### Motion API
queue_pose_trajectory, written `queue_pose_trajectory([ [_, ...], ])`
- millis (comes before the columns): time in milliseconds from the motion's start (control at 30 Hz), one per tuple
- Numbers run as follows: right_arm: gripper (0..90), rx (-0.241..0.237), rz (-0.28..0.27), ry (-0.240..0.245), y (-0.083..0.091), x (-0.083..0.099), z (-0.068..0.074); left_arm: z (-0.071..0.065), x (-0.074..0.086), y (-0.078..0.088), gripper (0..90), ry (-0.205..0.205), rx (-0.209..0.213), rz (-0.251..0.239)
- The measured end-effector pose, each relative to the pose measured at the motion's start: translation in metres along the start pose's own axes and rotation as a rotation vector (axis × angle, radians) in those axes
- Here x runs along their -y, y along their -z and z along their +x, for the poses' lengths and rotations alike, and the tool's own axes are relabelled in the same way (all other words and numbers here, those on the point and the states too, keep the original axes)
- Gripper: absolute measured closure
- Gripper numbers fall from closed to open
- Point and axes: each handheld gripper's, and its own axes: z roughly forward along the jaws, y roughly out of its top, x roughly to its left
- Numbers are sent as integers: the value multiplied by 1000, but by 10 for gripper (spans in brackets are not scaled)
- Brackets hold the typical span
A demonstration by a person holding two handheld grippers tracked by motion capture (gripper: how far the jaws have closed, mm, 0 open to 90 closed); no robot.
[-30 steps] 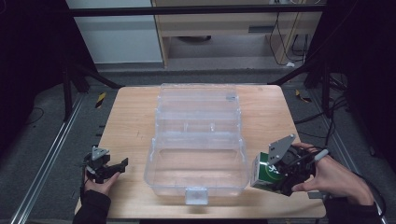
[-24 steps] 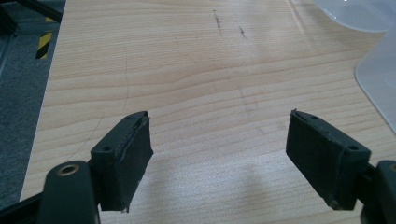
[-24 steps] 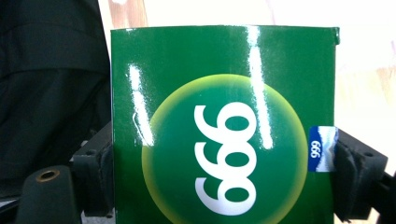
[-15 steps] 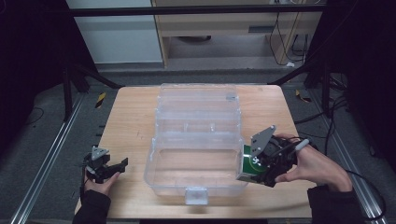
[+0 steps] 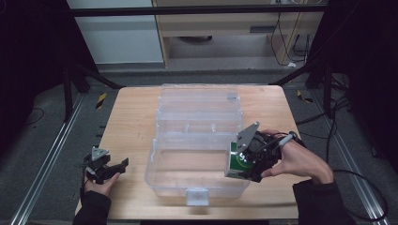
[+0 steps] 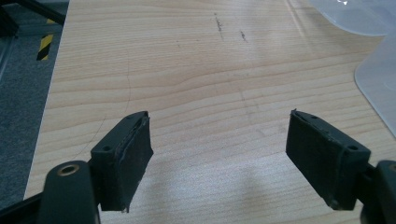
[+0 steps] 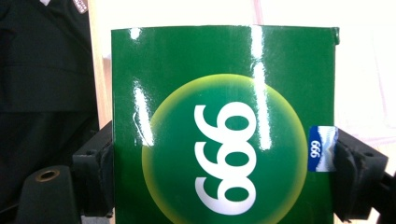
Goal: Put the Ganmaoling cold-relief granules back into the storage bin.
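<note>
A wooden table (image 5: 126, 122) stood on a grey floor (image 5: 42, 140), with black frame rails along both sides. A large clear plastic box (image 5: 197, 140) took up the middle of the table, its lid thrown open toward the far edge and a small latch on its near wall. The box had a deep front compartment and shallower tiers behind it.

In the high view, the right hand (image 5: 295, 159) came in from the lower right, its dark sleeve at the bottom edge. It held the right gripper (image 5: 244, 164) at the right end of the box, level with the front compartment and tilted toward it. That gripper pinched a green carton (image 5: 237, 161) between its jaws. Whether the carton was over the compartment or touching the box wall could not be told. In the right gripper view the carton (image 7: 224, 126) showed a glossy green face with a yellow-rimmed disc and white figures, and a black jaw pressed against each of its sides.

The left hand (image 5: 101, 183) rested near the near left corner of the table, well apart from the box. The left gripper (image 5: 112, 168) pointed across the table toward the box, its jaws spread wide. In the left gripper view the gripper (image 6: 219, 154) held nothing, and bare wood lay between its pads (image 6: 133, 154).
</note>
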Motion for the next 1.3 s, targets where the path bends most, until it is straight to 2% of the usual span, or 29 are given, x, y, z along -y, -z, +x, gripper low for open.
queue_pose_trajectory([
  [200,160,-9,-28,7,-8,-6,-2,0,0,0,218,1,-1,-3],
  [600,160,-31,-20,12,-28,-10,-1,1,0,1,218,1,-1,-5],
  [733,160,-13,14,27,-35,-10,-1,1,0,1,218,2,0,-5],
  [933,160,-21,25,36,-42,-12,-1,1,0,1,218,5,0,-6],
  [1067,161,-25,24,10,-47,-7,-2,2,0,1,218,3,-1,-5],
  [1300,160,-35,25,2,-57,-1,-1,1,0,1,218,4,0,-6],
])
